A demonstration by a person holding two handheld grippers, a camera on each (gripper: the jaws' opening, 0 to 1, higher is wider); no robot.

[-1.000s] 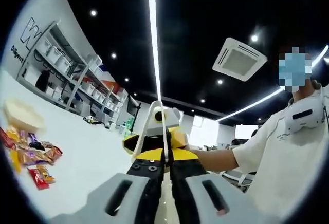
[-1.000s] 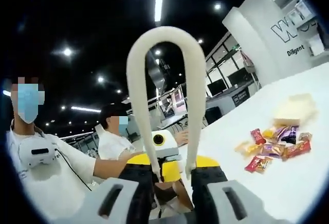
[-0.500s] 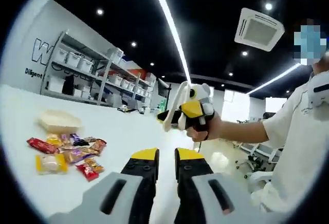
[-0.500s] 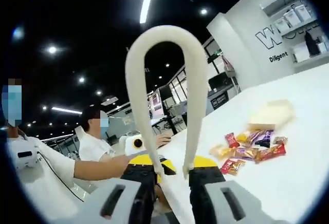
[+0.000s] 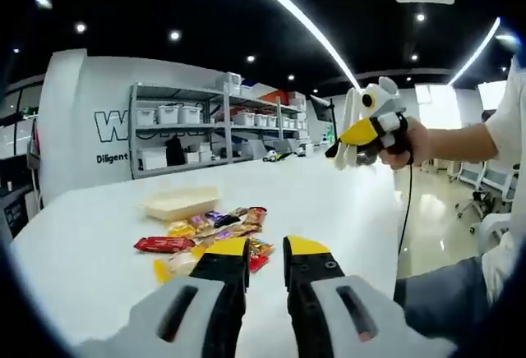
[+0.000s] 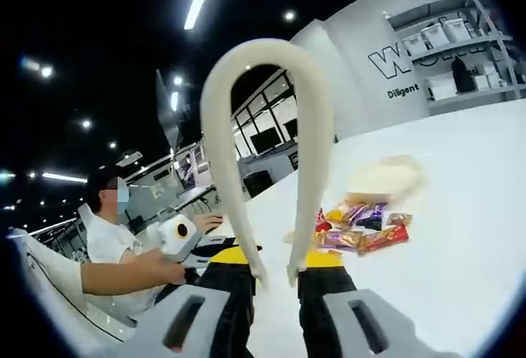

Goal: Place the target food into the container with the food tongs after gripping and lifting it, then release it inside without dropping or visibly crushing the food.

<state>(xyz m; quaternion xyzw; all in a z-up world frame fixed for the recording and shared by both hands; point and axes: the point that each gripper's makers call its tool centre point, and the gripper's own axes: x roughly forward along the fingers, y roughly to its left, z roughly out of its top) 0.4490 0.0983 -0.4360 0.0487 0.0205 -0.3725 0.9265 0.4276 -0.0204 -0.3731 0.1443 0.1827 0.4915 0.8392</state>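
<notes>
Tongs (image 6: 267, 157) are clamped between the jaws of the right gripper (image 6: 274, 280), the looped end rising well above the table (image 6: 460, 210), so the tool is already in hand. No food has been gripped yet, as far as can be judged: the tips of the tongs are hidden between the jaws. The wrapped snacks (image 5: 209, 235) lie in a loose pile on the white table, just beside the pale shallow container (image 5: 179, 202), which sits behind them in the left gripper view. What is inside the container cannot be made out; nothing is seen rising above its rim. The left gripper (image 5: 265, 280) is held low over the table edge with its jaws nearly together and nothing between them. In that view the right gripper is seen raised in a hand (image 5: 411, 140), well apart from the pile. Picking one snack, lifting it, carrying it over the container and letting it go inside are all judged to be left to do.
</notes>
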